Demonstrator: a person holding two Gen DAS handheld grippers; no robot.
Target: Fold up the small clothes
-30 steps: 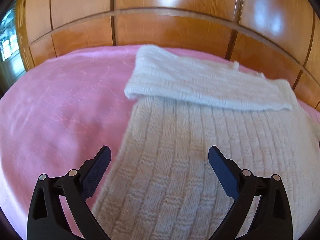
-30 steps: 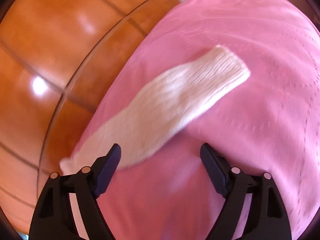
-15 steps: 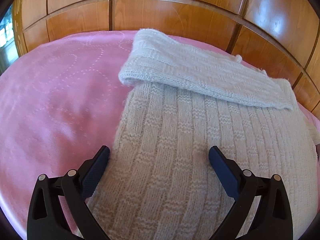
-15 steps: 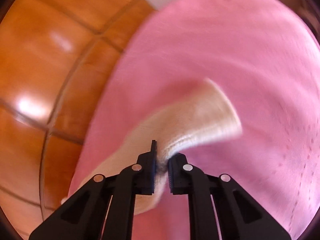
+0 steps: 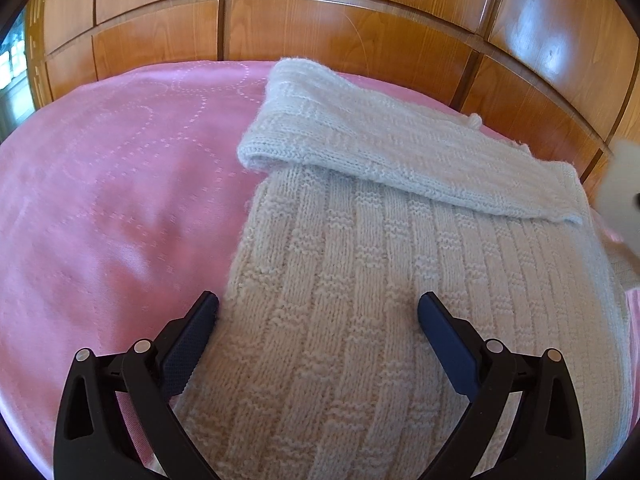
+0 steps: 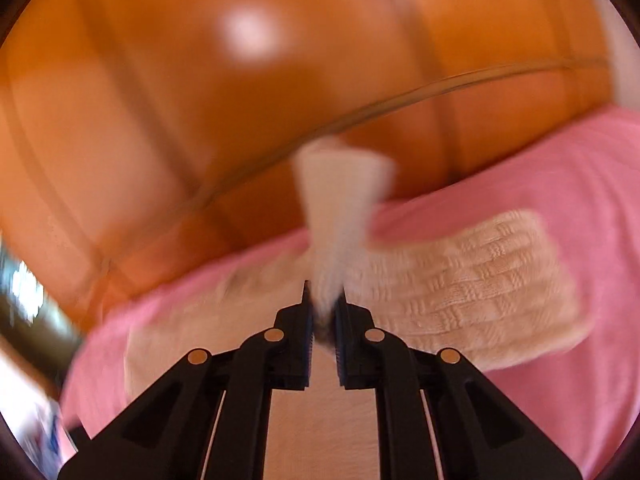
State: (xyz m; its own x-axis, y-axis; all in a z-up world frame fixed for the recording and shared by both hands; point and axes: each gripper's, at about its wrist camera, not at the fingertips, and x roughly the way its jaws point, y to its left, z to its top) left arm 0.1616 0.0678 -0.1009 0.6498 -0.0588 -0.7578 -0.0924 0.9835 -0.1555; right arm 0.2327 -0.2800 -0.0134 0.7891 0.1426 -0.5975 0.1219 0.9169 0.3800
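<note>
On pink bedspread (image 5: 112,208), left gripper (image 5: 318,316) spread over sweater (image 5: 360,320) edge, right gripper (image 6: 323,312) clenched on seemingly its sleeve (image 6: 340,200)

The cream knitted sweater (image 5: 360,300) is lying on the pink quilted bedspread (image 5: 120,208), toward its right side. One knitted sleeve (image 5: 380,140) is lying folded across the sweater's far end, before the glossy wooden headboard (image 5: 340,28) that is standing behind the bedspread. The bedspread's left part is lying bare beside the sweater.
</note>
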